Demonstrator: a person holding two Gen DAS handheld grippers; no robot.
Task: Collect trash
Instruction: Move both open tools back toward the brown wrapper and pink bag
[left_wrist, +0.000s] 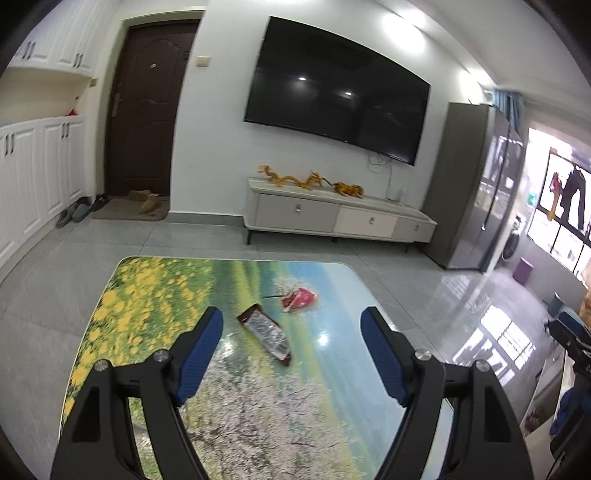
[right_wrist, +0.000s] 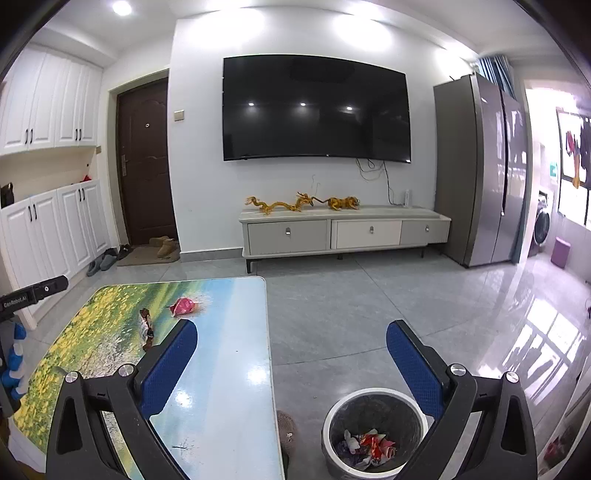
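With both claws released, left gripper (left_wrist: 291, 325) faces snack wrapper (left_wrist: 266, 336) — next grasp it; trash bin (right_wrist: 373, 435) at right gripper's (right_wrist: 291, 338) 5 o'clock.

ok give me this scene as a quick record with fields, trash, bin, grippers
trash on table: long dark brown and silver snack wrapper; crumpled red and pink wrapper
table: glossy low table with a flower-field print
bin: round white bin with a dark liner, on the floor beside the table, crumpled scraps inside
left gripper: open, empty, above the table
right gripper: open, empty
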